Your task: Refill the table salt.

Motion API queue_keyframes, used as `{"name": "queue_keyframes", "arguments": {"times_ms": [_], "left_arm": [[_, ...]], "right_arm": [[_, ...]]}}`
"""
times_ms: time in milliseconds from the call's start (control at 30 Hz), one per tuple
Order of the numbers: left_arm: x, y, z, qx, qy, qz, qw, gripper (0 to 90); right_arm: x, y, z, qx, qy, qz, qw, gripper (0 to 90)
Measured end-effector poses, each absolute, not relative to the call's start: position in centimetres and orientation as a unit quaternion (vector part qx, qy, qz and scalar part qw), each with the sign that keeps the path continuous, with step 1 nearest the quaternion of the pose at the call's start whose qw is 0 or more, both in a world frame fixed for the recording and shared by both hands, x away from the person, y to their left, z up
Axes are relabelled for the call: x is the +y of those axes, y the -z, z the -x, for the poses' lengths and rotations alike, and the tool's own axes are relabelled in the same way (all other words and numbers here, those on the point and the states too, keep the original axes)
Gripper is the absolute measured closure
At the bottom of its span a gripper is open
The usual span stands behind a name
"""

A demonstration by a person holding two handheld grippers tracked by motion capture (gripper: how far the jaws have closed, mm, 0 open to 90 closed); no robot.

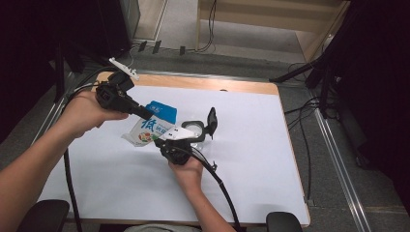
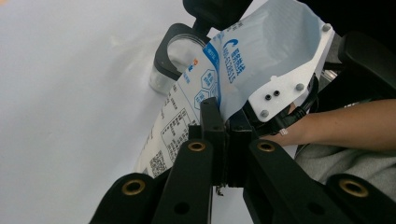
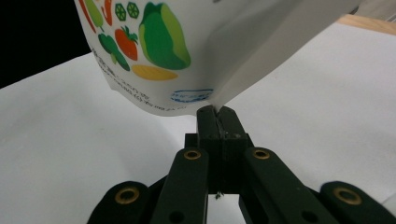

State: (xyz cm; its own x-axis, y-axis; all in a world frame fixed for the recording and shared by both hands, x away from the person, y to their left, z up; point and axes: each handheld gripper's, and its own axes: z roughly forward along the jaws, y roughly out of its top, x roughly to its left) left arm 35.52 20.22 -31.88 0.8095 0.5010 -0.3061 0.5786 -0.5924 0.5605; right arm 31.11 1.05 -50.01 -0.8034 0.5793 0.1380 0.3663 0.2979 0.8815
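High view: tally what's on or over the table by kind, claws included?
Claws: 2, left and right
Bag: 1, pinched by both claws
Jar: 1, clear with black flip lid
Total: 4

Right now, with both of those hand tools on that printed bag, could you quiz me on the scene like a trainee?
1. True or false: the left gripper has its fingers closed on the pouch.
2. What is printed on the pouch near the right gripper? A) vegetables B) fish C) flowers
3. Fill in: beyond the pouch stands a clear ____ with its black lid open.

Key: 1 true; 2 A; 3 jar.
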Motion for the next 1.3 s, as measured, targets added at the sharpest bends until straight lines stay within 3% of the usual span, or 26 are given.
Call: {"name": "queue_keyframes", "arguments": {"times_ms": [600,1300], "left_arm": [[14.8,32.4,-38.6,0.327,0.061,-0.883,0.330,90.0],[12.3,32.6,-39.9,0.333,0.041,-0.885,0.322,90.0]], "right_arm": [[0.1,50.1,-31.4,0.791,-0.512,-0.321,0.099,90.0],[0.1,49.8,-31.7,0.774,-0.526,-0.343,0.083,90.0]]}}
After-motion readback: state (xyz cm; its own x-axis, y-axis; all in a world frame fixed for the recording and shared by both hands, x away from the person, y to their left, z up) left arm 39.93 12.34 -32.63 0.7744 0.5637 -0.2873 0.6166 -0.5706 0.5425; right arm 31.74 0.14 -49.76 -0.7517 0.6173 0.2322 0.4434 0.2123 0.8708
